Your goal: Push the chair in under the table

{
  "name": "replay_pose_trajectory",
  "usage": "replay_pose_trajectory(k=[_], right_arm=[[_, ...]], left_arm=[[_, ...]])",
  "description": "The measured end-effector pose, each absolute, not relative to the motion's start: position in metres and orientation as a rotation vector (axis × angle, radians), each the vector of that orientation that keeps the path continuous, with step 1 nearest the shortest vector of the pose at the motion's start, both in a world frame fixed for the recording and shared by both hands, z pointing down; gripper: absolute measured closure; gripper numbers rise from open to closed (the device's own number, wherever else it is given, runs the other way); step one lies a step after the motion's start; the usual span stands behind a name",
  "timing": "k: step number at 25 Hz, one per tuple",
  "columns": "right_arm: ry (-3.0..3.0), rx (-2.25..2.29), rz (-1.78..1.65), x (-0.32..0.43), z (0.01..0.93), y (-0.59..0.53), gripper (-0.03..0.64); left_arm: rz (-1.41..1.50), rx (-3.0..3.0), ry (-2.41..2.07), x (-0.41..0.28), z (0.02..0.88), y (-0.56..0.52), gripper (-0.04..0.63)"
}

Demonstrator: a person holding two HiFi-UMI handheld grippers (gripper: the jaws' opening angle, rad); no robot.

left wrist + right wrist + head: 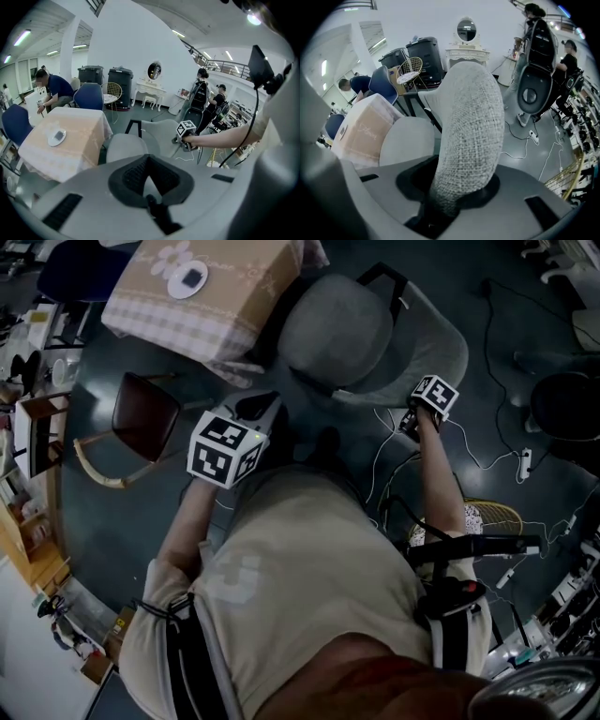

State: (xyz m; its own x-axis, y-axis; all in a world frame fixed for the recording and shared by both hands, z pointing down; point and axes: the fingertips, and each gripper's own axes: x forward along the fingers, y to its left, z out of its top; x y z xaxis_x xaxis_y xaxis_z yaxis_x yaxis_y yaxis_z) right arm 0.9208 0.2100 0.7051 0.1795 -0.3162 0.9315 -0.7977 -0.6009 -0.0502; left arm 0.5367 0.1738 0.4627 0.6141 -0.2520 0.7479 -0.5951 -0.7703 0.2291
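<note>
A grey upholstered chair [375, 334] stands on the dark floor, its seat toward a table [202, 296] draped in a beige checked cloth. My right gripper [412, 416] is shut on the rim of the chair's backrest [468, 131], whose woven fabric fills the gap between the jaws [454, 192]. My left gripper [255, 411] hovers at the chair's left side, shut with nothing in it [149, 180]. The left gripper view shows the chair's seat [126, 145], the table [70, 136] and the right gripper [185, 140] on the backrest.
A brown wooden chair [145, 413] stands left of me. White cables [487, 456] and a power strip [525, 462] lie on the floor at right, near a wicker chair [497, 512]. A white plate [187, 279] sits on the table. A person [51, 91] bends beyond the table.
</note>
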Motion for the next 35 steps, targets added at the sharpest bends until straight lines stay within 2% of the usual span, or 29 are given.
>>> replay_pose_trajectory(k=[35], right_arm=[[-1.112, 1.935, 1.367, 0.904, 0.703, 0.189, 0.483]], left_arm=[[1.012, 2.359, -0.661, 0.531, 0.468, 0.176, 0.589]])
